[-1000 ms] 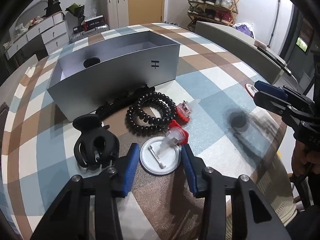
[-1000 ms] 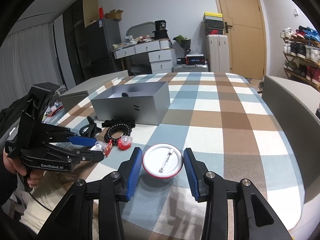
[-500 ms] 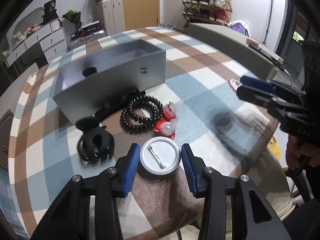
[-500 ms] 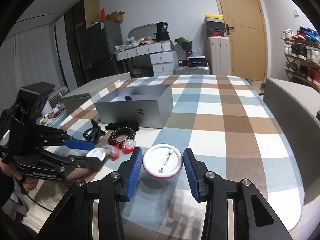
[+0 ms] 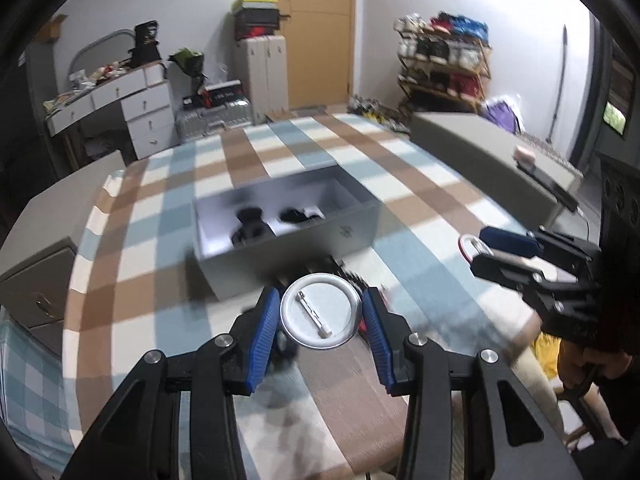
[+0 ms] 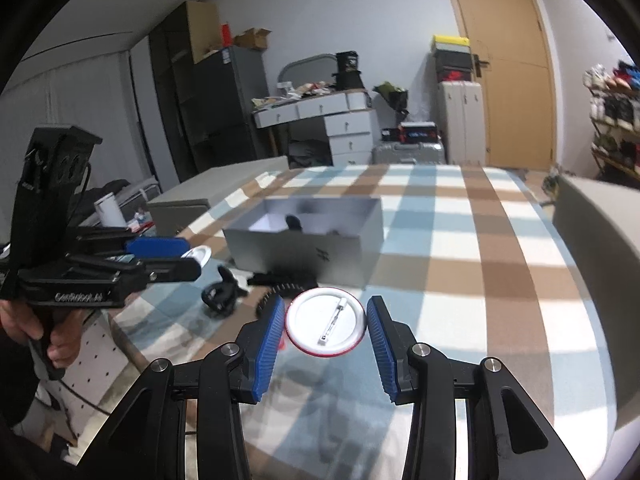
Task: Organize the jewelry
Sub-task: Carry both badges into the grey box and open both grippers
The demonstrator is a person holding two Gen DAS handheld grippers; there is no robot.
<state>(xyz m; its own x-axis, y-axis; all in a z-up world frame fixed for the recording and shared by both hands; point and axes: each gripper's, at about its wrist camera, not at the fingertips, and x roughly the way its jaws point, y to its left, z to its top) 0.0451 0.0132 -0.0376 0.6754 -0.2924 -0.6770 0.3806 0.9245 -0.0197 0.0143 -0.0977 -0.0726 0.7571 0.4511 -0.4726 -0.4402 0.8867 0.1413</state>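
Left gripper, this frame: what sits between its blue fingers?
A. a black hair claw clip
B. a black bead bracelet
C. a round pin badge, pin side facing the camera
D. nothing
C: in the left wrist view the left gripper has a round pin badge clamped between its fingers, with the metal pin on its back showing, lifted in front of the gray box.

Blue-brown-white checked tablecloth, grey box

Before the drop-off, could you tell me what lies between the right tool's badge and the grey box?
In the right wrist view: black bead bracelet between badge and box.
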